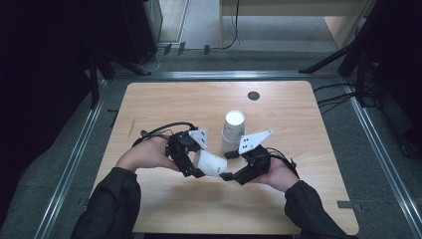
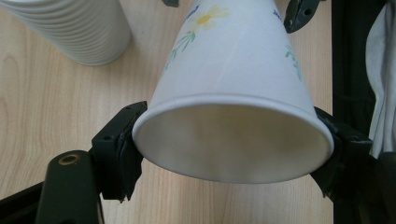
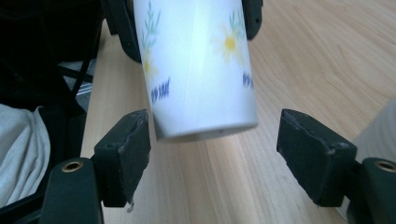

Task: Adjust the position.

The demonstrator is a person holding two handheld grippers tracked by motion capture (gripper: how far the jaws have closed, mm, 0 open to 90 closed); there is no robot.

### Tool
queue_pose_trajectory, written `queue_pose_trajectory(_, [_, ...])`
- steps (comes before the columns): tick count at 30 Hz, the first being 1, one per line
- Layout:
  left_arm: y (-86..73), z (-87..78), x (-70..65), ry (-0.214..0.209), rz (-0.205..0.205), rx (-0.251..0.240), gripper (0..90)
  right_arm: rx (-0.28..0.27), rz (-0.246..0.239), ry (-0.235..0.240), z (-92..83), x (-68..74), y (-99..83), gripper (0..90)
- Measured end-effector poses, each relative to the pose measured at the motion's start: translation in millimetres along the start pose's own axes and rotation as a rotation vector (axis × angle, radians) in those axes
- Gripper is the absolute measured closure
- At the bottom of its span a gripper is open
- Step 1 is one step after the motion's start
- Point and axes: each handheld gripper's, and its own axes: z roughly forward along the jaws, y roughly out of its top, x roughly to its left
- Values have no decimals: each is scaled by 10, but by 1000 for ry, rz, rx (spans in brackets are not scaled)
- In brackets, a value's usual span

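Nearest the person, both hands meet low over the wooden surface (image 1: pixel 164 199). The left gripper (image 1: pixel 195 167) pinches the rim of a flowered paper cup (image 1: pixel 211 163) held on its side. The right gripper (image 1: pixel 230 175) stands spread around the cup's base, seemingly not touching. Just beyond stands a stack of cups (image 1: pixel 233 130), its foot hidden behind the right gripper's plate

A paper cup (image 1: pixel 211 163) lies sideways mid-table between both grippers; the cup stack (image 1: pixel 232 130) stands just behind it.
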Motion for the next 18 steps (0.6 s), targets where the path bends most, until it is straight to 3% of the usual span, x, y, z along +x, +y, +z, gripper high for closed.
queue_pose_trajectory(4, [38,49,-13,-3,11,27,225,11,-5,16,62,27,11,258])
queue_pose_trajectory(10, [52,88,7,-13,-30,52,226,39,-34,23,202,49,37,256])
queue_pose_trajectory(13, [59,96,16,-22,-31,66,228,42,-36,27,257,46,51,256])
queue_pose_trajectory(18, [75,139,20,-2,-30,96,229,58,-38,35,333,34,58,256])
